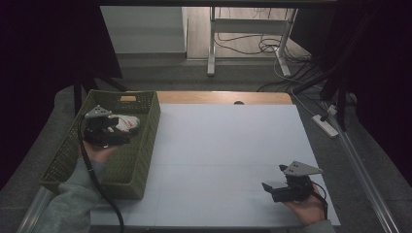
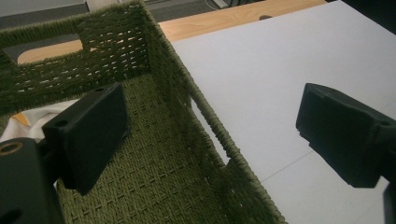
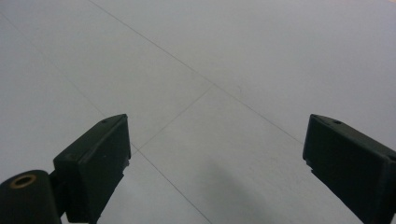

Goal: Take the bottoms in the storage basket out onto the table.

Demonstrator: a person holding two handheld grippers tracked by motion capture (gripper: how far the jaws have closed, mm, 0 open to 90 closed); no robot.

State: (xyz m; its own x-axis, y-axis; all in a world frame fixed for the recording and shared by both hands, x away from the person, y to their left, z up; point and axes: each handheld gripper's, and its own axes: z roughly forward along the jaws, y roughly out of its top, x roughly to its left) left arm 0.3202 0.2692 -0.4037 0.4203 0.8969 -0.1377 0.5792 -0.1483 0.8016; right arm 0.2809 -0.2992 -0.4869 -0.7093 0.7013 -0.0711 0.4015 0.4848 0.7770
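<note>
While the left tool hangs over the basket: nothing is in its grip, and the soft thing lies just under and beside it.

Left tool [image 1: 127, 132]: its two black jaws stand wide apart with nothing between them. In the left gripper view [image 2: 212, 135] one jaw is over the inside of the basket and the other is out over the counter, so the basket's side wall runs between them.

Right tool [image 1: 271, 186]: it is wide too and holds nothing. It sits low near the right front corner of the counter, well apart from the basket. In the right gripper view [image 3: 215, 154] there is bare counter between the jaws.

Soft white cloth thing with red and orange bits [image 1: 125, 122]: it lies inside the basket, near the far end. In the left gripper view a white and orange edge peeks out behind the left jaw [image 2: 28, 123]. I cannot tell just what it is.

Green woven basket with handle holes [image 1: 145, 141]: it stands on the left side of the counter.

Pale grey counter [image 1: 228, 145]: flat and smooth.

How it will handle: it looks light, soft and floppy, not easy to break. It will likely sag when lifted.

Where to grab: pinch a bunched-up fold on top, near the middle.

Watch out: a jaw could catch on the woven wall.
</note>
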